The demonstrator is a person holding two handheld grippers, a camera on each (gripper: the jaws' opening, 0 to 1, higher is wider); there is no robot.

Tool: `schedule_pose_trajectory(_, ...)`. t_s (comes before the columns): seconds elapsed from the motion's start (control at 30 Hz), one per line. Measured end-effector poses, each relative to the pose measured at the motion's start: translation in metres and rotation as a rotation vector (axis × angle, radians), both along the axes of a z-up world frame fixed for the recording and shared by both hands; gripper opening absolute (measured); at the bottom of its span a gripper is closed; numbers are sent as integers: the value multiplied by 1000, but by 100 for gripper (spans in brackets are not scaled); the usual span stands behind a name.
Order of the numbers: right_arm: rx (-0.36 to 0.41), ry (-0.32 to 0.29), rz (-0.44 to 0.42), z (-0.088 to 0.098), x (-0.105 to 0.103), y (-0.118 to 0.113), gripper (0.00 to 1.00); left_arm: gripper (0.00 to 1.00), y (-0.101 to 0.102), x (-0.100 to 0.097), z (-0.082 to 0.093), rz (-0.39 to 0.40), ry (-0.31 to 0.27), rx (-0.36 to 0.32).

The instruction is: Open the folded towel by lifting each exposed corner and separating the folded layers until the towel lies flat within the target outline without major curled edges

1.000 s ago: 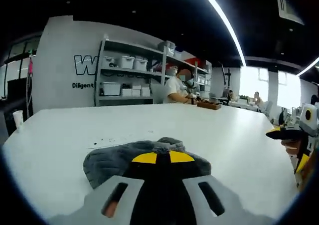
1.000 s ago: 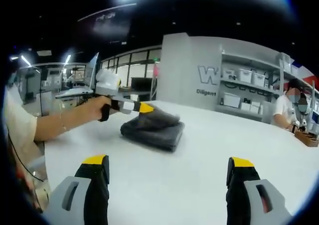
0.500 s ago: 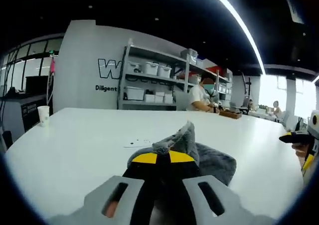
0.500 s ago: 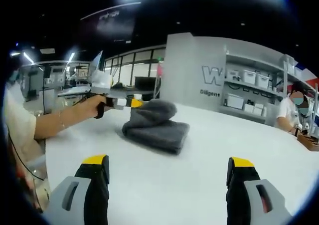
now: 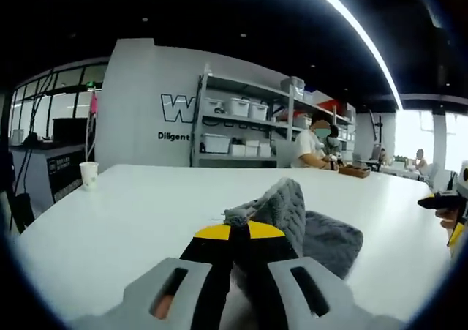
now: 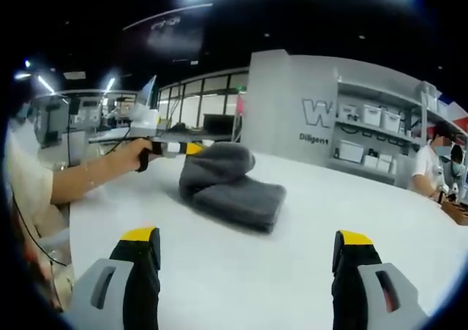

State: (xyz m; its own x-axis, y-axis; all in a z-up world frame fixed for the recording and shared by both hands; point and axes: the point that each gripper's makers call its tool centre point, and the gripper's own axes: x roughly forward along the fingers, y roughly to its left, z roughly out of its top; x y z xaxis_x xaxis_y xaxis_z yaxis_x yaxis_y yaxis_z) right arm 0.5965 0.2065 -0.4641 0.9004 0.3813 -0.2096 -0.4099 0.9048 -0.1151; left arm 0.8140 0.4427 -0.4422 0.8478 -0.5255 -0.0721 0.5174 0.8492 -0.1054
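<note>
On the grey wall (image 5: 139,88) behind the shelves we read a big outlined letter "W" (image 5: 178,107), cut off by the shelf (image 5: 241,125). Under it stands the word "Diligent" (image 5: 173,136). In the right gripper view we read the same "W" (image 6: 317,113) and "Diligent" (image 6: 313,137).

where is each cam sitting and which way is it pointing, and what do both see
Left gripper view: rides the left gripper, looking along its shut yellow-tipped jaws, which pinch a raised layer of the grey folded towel; the right gripper shows at the right edge.
Right gripper view: rides the right gripper, jaws open above the white table, facing the towel from across it; the person's forearm shows.
Shared: towel, table, grey storage shelves.
</note>
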Motion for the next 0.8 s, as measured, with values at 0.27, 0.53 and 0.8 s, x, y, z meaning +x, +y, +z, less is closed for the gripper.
schedule_pose_trajectory(0.27, -5, 3, 5, -1, 0, 2, 98, 4, 33, -1, -8, 61, 9, -5)
schedule_pose_trajectory(0.53, -16, 6, 12, 0, 0, 4, 98, 4, 58, 0, -18, 106, 31, -37)
schedule_pose_trajectory(0.8, -17, 7, 16, -1, 1, 5, 98, 4, 76, -1, -26, 150, 48, -63)
